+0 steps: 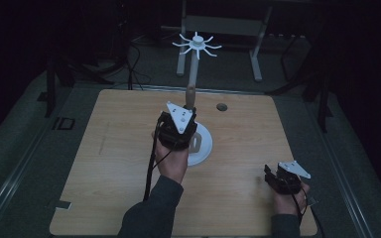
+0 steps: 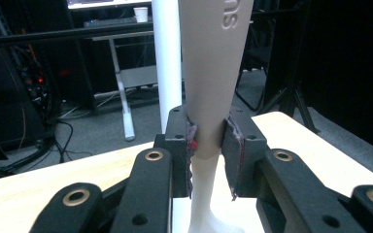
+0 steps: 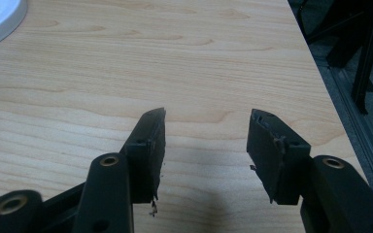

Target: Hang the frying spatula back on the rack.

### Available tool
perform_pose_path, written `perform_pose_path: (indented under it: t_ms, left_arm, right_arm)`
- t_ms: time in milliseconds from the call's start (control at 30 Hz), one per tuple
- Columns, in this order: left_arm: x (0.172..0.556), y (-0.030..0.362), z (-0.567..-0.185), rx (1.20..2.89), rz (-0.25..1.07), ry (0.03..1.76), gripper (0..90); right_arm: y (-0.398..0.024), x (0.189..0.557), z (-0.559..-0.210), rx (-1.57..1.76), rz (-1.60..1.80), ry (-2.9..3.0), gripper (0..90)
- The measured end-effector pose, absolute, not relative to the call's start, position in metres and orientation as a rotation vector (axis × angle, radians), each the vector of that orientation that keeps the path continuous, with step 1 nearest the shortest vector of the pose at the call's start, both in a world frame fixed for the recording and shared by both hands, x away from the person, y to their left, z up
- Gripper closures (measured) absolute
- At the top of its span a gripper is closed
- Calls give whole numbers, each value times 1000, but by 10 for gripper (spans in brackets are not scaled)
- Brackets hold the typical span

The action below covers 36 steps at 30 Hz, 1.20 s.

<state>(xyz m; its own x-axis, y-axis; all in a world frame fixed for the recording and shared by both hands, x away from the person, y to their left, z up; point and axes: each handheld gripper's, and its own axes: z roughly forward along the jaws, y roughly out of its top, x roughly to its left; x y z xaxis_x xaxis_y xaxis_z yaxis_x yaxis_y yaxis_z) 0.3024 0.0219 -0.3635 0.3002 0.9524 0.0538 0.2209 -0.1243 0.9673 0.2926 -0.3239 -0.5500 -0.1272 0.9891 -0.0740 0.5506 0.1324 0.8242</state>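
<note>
A white stand rises from a round base mid-table; its pole ends in a hub of radiating hooks. My left gripper is beside the pole, above the base, shut on a beige tapered utensil handle. In the left gripper view the handle stands upright between the pads, with embossed letters near its top and the white pole just behind. My right gripper hovers low at the table's front right, open, nothing between its fingers.
The wooden table has a small round hole behind the stand. Its right edge runs close to my right gripper. A white desk frame and cables stand on the dark floor beyond.
</note>
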Motion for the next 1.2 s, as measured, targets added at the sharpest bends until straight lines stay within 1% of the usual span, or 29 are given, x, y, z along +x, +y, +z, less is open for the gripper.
perform_pose_path:
  t_ms: [1200]
  left_arm:
    - [316,9,-336,1574,997,1129,742]
  right_arm:
    - [-325,292,-550,1491,863,1758,480]
